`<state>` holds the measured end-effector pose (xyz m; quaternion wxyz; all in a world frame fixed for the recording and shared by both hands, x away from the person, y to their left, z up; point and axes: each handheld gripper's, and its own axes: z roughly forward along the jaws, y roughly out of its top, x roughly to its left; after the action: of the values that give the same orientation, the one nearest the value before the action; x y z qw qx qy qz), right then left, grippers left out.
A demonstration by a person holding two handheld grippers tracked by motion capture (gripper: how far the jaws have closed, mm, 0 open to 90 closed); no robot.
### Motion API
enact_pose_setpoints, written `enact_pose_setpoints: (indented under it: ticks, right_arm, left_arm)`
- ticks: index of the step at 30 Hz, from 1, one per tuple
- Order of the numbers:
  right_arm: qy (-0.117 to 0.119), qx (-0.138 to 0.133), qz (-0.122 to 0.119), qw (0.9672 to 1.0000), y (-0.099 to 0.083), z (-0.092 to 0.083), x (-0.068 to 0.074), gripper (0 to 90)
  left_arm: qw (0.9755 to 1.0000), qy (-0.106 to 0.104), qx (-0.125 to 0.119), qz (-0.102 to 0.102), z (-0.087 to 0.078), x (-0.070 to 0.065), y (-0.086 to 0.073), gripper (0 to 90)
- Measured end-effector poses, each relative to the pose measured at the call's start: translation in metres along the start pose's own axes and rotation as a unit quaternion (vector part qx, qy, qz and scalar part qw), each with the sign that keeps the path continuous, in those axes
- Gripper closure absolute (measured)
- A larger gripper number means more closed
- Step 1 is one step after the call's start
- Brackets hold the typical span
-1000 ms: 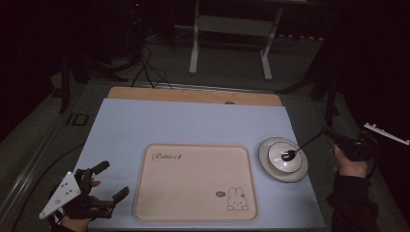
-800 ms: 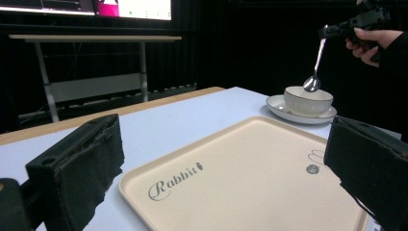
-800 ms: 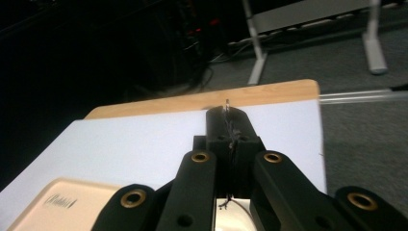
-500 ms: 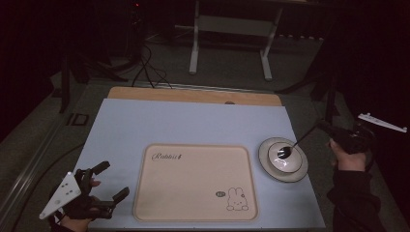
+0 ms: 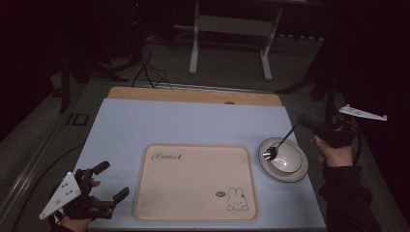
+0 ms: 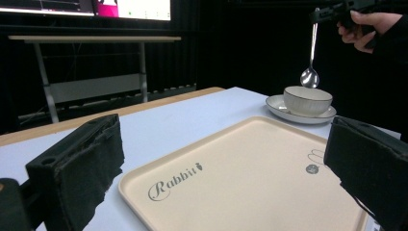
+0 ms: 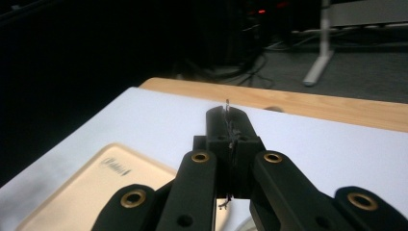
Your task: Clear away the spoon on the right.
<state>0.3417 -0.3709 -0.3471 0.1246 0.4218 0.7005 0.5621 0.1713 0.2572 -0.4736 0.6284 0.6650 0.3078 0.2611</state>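
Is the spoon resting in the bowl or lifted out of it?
Lifted out. The left gripper view shows the spoon hanging above the bowl, with a gap beneath it, its handle pinched in the right claw.

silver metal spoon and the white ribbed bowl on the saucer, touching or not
Apart. The left gripper view shows the silver metal spoon hanging from the right gripper, its tip above the white ribbed bowl with dark background between.

Tray [image 5: 193, 181]: I see it at table centre (rabbit print at its 5 o'clock corner).
Bowl [image 5: 285, 157]: at tray's 3 o'clock.
Spoon [image 5: 279, 142]: right gripper [image 5: 309, 124] holds it over the bowl.
Left gripper [image 5: 109, 181]: jaws apart, 8 o'clock.
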Motion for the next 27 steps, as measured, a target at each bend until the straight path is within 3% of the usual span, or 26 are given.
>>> enact_pose_setpoints:
  ticks: [7, 12, 20, 27]
  right_arm:
    - [0.045, 0.018, -0.017, 0.9986, 0.003, 0.018, 0.018, 90.0]
    - [0.074, 0.037, -0.037, 0.9959, 0.003, 0.032, 0.032, 90.0]
    - [0.121, 0.064, -0.055, 0.9890, 0.000, 0.053, 0.048, 90.0]
    - [0.168, 0.096, -0.064, 0.9791, -0.011, 0.077, 0.062, 90.0]
  left_arm:
    - [1.0000, 0.000, 0.000, -0.001, 0.000, 0.000, 0.000, 0.0]
    - [1.0000, -0.001, 0.000, 0.000, 0.000, 0.000, 0.000, 0.0]
    - [1.0000, -0.002, 0.001, 0.002, 0.000, 0.000, 0.000, 0.0]
    - [1.0000, -0.002, 0.001, 0.001, 0.000, 0.000, 0.000, 0.0]
